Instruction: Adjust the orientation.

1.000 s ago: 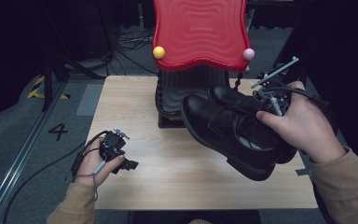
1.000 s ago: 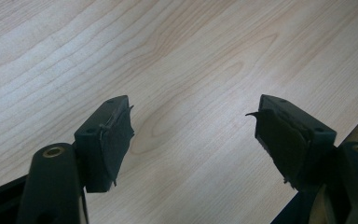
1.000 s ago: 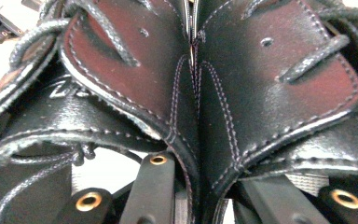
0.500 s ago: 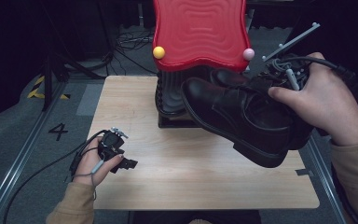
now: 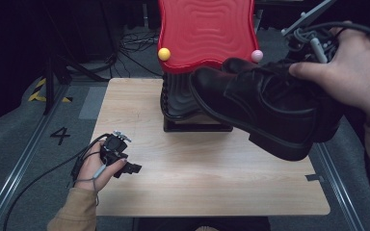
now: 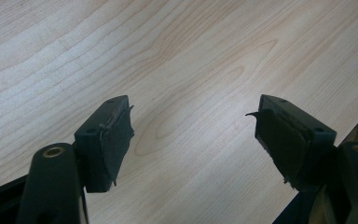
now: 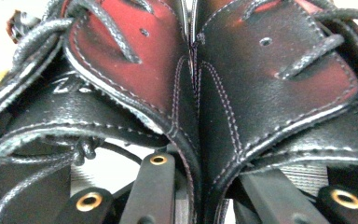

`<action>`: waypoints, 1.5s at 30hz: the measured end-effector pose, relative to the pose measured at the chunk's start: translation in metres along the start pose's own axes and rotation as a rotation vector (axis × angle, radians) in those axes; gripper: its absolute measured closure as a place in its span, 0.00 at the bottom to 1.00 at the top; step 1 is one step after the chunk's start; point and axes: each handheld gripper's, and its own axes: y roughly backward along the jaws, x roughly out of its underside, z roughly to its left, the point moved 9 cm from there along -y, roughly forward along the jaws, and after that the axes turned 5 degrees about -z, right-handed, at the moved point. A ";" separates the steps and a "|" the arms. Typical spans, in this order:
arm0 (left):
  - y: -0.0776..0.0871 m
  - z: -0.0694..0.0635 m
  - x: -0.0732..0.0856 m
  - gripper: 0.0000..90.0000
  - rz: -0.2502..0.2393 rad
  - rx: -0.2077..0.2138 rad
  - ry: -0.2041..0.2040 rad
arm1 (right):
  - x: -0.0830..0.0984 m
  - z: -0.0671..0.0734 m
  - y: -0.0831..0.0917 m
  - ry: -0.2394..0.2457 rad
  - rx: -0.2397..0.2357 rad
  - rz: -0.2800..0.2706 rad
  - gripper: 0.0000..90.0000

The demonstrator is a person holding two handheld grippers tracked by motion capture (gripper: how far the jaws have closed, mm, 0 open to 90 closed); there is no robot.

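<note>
Right tool (image 7: 193,186) clamps black shoes (image 5: 270,103); left tool (image 6: 193,140) gapes, empty.

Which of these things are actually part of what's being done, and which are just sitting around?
In use:
- black shoes, a pair pinched together and held in the air by the right tool
- red-topped stand with a black base, which the shoes are next to

Just there:
- left tool, open, over bare wooden table
- cables on the floor
- yellow-black floor tape

Two black leather shoes (image 7: 200,93), laced, inner sides pressed together; right gripper (image 7: 196,186) jaws clamped on both.
</note>
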 end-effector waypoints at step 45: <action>-0.002 0.014 0.005 0.30 -0.026 0.045 0.033 | -0.214 -0.026 0.009 -0.158 0.199 -0.300 0.91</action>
